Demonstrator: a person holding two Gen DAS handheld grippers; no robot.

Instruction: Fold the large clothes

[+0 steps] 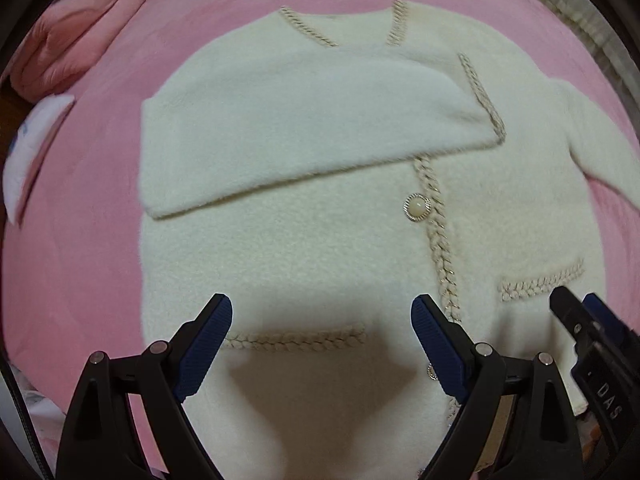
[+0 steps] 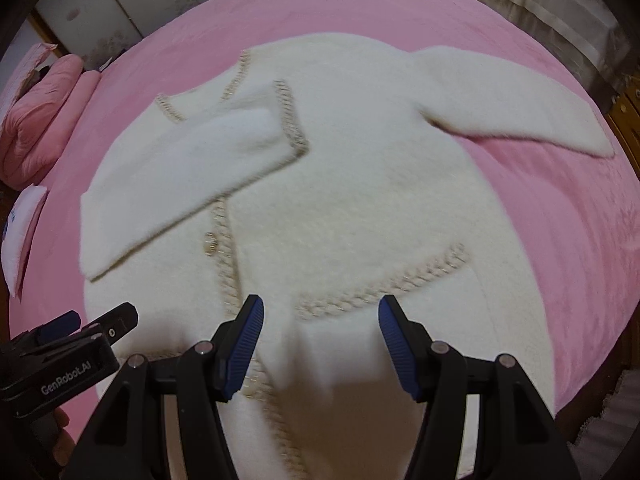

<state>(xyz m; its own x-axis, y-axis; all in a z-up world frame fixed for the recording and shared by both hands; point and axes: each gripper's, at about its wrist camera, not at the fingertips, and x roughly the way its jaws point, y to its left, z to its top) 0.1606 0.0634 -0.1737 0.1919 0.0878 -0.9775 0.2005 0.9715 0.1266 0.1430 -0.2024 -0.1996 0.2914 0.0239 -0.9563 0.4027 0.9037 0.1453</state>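
Observation:
A cream fuzzy cardigan (image 1: 320, 248) with beige braided trim and a pearl button (image 1: 417, 207) lies flat on the pink bedspread (image 1: 80, 264). Its left sleeve (image 1: 304, 128) is folded across the chest; the right sleeve (image 2: 520, 108) still stretches out to the side. My left gripper (image 1: 322, 318) hovers open above the lower hem near a braided pocket edge (image 1: 296, 338), nothing between its blue pads. My right gripper (image 2: 320, 318) also hangs open over the other pocket trim (image 2: 384, 284), empty. Each gripper shows at the edge of the other's view.
Folded pink quilts (image 2: 36, 120) and a white pillow (image 2: 20, 236) sit at the bed's left. A floral wardrobe (image 2: 132, 4) stands behind, and beige curtains or bedding (image 2: 540, 8) lie at the far right. The bedspread (image 2: 580, 220) extends around the cardigan.

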